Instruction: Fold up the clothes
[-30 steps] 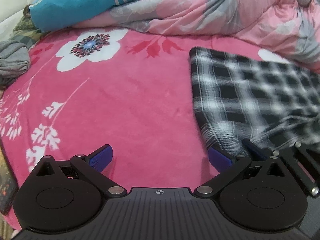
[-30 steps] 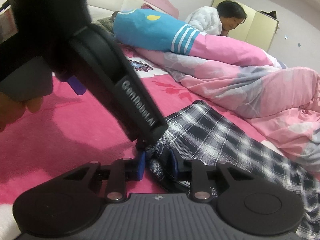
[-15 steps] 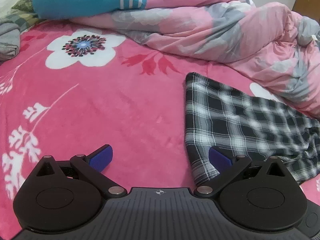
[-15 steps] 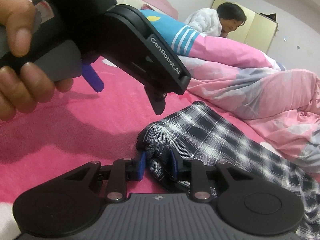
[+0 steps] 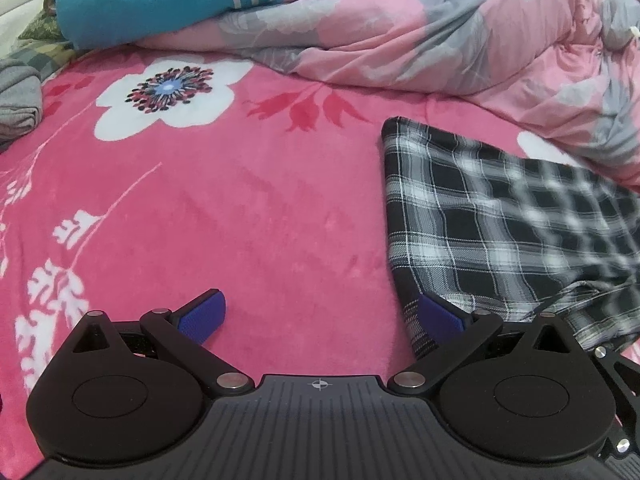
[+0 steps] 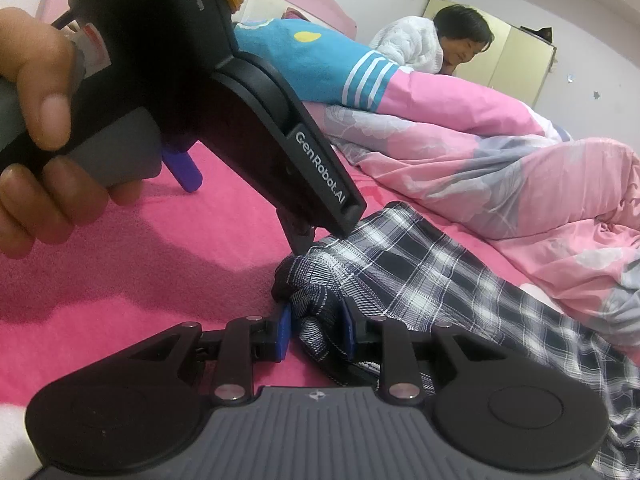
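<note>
A black-and-white plaid garment (image 5: 500, 224) lies on the pink flowered blanket (image 5: 240, 208), right of centre in the left wrist view. My left gripper (image 5: 320, 316) is open just above the blanket, its right finger at the garment's near left edge. My right gripper (image 6: 316, 332) is shut on a bunched corner of the plaid garment (image 6: 420, 280) at the blanket. The left gripper's body, held in a hand, hangs close above that corner in the right wrist view (image 6: 224, 120).
A rumpled pink and grey quilt (image 5: 440, 36) with a blue part lies along the far side. Folded grey clothes (image 5: 18, 96) sit at the far left. A person in white (image 6: 432, 48) sits behind the quilt by a cabinet.
The left gripper has shifted over the blanket and come lower near the garment's left edge, still open. The right gripper has kept its hold on the plaid corner.
</note>
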The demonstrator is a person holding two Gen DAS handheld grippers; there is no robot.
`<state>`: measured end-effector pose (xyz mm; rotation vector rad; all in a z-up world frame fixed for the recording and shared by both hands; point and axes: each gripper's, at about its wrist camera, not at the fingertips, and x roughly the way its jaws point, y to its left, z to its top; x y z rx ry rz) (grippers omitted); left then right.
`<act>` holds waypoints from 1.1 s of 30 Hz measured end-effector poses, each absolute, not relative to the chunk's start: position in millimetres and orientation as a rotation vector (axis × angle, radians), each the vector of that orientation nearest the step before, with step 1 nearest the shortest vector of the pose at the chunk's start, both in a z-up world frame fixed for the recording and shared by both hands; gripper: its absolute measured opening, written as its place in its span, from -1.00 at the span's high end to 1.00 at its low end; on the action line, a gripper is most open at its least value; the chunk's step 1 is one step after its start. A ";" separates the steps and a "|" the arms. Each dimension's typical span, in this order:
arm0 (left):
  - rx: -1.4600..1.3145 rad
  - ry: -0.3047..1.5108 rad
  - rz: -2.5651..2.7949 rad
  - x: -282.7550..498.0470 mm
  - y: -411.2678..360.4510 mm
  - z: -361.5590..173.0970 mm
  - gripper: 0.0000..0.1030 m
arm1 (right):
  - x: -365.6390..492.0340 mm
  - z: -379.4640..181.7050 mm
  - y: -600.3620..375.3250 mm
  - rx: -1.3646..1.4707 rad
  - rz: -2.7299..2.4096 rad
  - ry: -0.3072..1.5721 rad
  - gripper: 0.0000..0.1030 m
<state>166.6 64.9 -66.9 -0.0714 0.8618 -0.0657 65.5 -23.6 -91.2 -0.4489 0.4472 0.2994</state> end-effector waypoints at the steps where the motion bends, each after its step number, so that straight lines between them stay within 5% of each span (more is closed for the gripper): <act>1: -0.067 0.863 -0.064 166.8 64.4 -67.0 -1.00 | 65.4 -91.2 -23.6 -0.448 0.299 0.447 0.47; 33: -0.036 0.752 -0.159 179.6 57.1 -55.8 -1.00 | 64.1 -92.2 -23.0 -0.449 0.291 0.442 0.47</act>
